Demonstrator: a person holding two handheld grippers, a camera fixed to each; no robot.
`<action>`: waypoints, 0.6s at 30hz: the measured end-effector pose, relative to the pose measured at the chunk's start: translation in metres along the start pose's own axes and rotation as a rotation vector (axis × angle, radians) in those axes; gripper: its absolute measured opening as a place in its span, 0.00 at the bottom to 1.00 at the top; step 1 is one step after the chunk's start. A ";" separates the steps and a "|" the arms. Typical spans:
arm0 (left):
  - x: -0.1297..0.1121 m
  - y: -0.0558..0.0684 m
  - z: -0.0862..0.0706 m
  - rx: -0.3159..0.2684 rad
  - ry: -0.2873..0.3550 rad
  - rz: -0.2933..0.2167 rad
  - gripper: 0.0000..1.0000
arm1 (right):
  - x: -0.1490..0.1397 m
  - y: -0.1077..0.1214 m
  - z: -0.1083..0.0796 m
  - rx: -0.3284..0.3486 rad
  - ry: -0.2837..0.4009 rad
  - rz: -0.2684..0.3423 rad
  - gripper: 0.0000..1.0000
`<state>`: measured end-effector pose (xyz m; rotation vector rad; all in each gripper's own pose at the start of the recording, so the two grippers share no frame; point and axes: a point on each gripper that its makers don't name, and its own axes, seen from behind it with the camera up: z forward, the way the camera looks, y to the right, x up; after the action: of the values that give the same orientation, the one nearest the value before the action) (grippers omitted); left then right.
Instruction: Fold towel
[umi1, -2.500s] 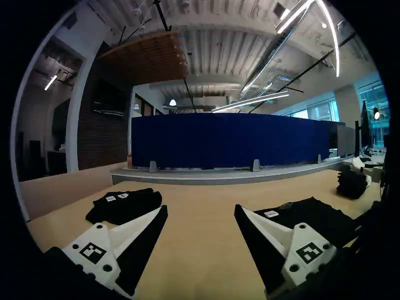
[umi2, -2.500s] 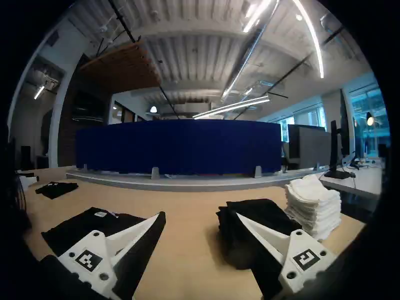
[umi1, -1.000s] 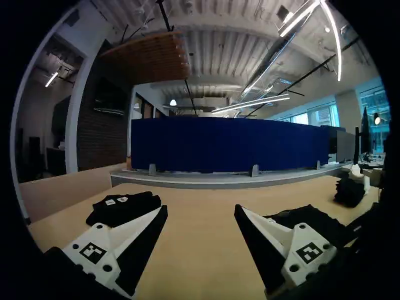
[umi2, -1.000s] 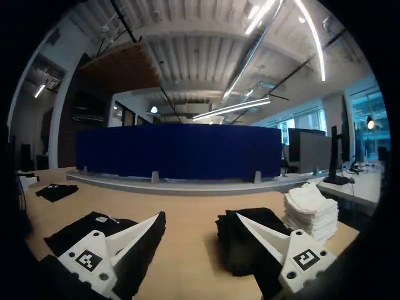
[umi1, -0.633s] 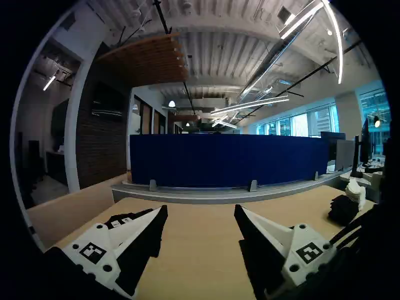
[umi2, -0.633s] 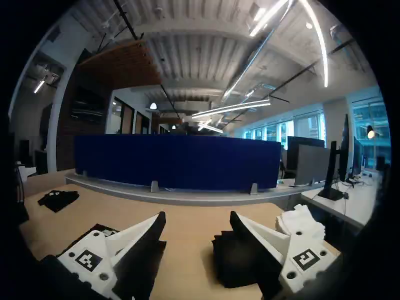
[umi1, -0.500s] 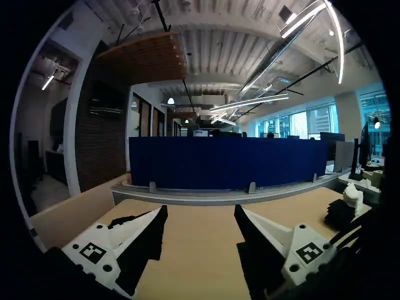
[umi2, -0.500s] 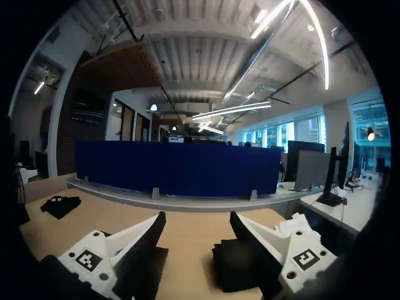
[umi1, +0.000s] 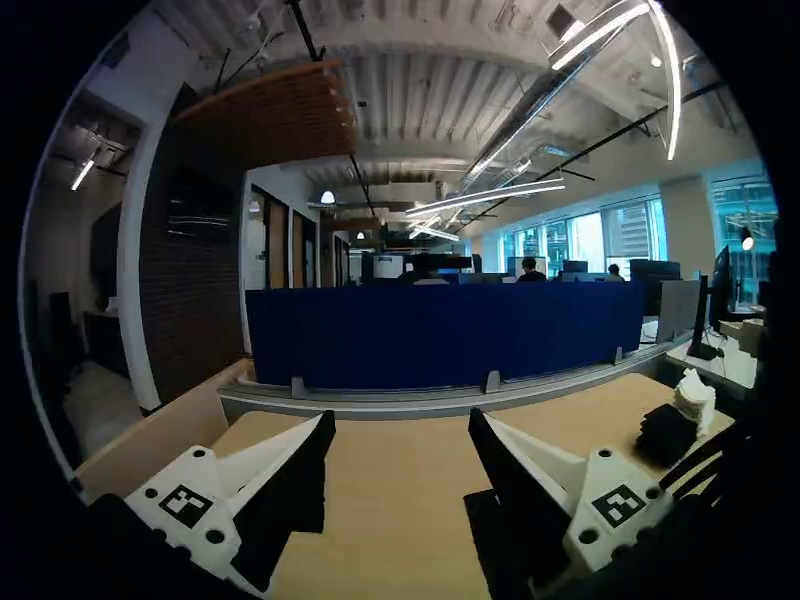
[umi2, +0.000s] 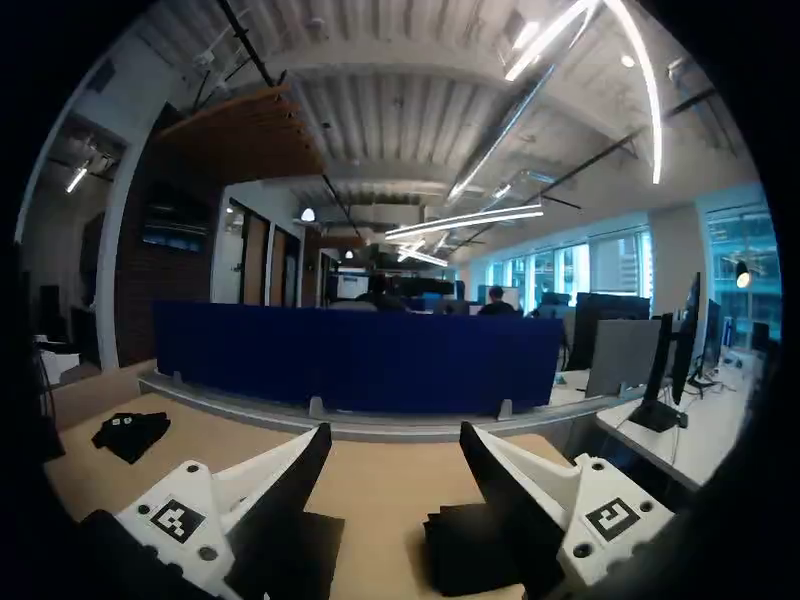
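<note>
Hovering | left gripper (umi1: 400, 414), right gripper (umi2: 395, 428) jaws apart | black towel (umi2: 322, 548) under right jaws

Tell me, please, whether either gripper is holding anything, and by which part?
Nothing is held: the left gripper and the right gripper both stand open with nothing between their fingers.

An open office: wooden table (umi1: 400, 480), blue partition (umi1: 440, 335), brick wall (umi1: 190, 300), windows (umi1: 625, 230), strip ceiling lights (umi1: 668, 70).

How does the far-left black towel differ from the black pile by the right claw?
The towel lies alone, rumpled and low, pale tags showing; the pile is layered, thick, square-edged. The towel sits far off; the pile is close, partly behind a finger of the right claw. Both are black, on the table.
</note>
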<state>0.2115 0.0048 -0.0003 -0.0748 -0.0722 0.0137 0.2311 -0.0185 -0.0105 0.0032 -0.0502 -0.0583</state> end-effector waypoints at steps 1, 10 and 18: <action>0.000 0.003 0.000 -0.016 -0.008 0.004 0.99 | 0.001 -0.002 0.000 0.015 -0.008 -0.010 1.00; -0.006 0.035 -0.001 -0.191 -0.107 0.078 0.99 | -0.012 -0.031 -0.004 0.180 -0.136 -0.090 1.00; -0.020 0.070 -0.013 -0.382 -0.207 0.157 0.99 | -0.043 -0.066 -0.023 0.380 -0.305 -0.174 1.00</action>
<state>0.1916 0.0734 -0.0204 -0.4612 -0.2751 0.1649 0.1853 -0.0814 -0.0364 0.3792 -0.3653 -0.2219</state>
